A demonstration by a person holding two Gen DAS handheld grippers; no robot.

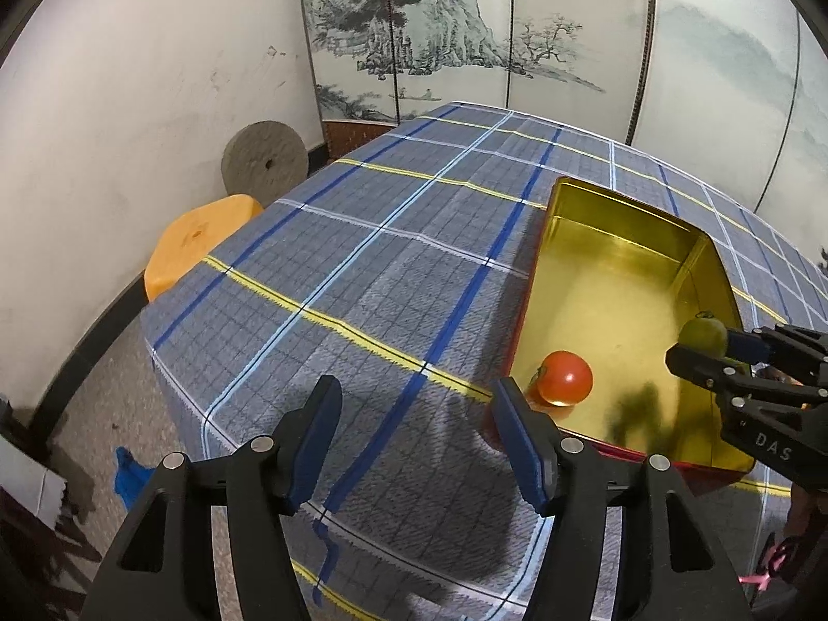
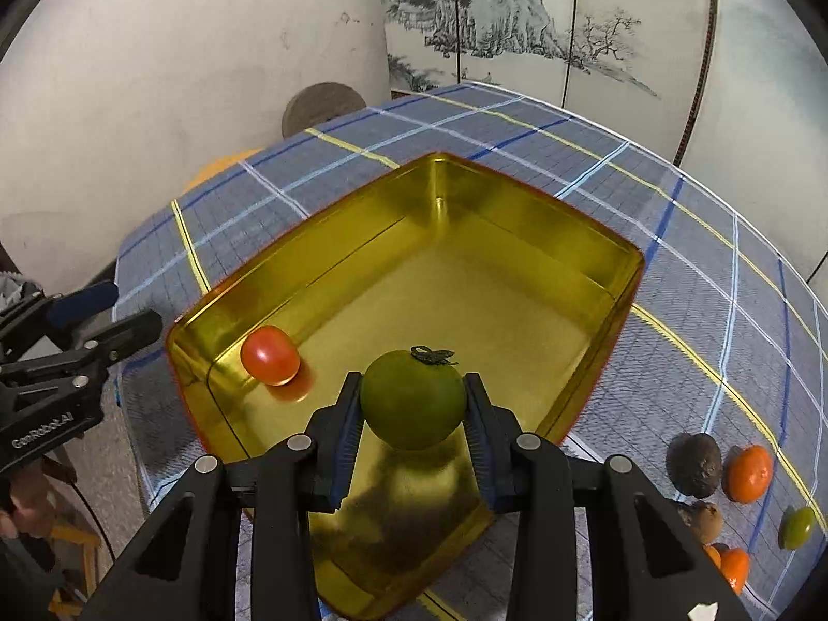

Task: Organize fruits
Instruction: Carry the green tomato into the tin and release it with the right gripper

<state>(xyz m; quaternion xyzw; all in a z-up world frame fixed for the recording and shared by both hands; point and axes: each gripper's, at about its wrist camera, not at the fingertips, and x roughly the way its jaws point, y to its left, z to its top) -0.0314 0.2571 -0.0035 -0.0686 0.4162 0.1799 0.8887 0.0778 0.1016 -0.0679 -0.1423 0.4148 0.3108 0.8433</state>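
A gold tin [image 2: 579, 259] [image 1: 621, 217] with a red outside sits on the plaid tablecloth. A red tomato [image 2: 270, 355] [image 1: 564, 379] lies in its near left corner. My right gripper [image 2: 413, 403] [image 1: 709, 349] is shut on a green tomato [image 2: 413, 399] [image 1: 704, 336] and holds it over the tin's inside, above the bottom. My left gripper [image 1: 416, 440] [image 2: 111, 310] stands open with nothing between its fingers, over the cloth just left of the tin.
To the tin's right on the cloth lie loose fruits: a dark avocado [image 2: 694, 464], an orange [image 2: 748, 473], a kiwi [image 2: 701, 520], a small green fruit [image 2: 797, 527] and more oranges [image 2: 732, 567]. An orange stool [image 1: 199, 243] and a round stone [image 1: 265, 161] stand past the table's left edge.
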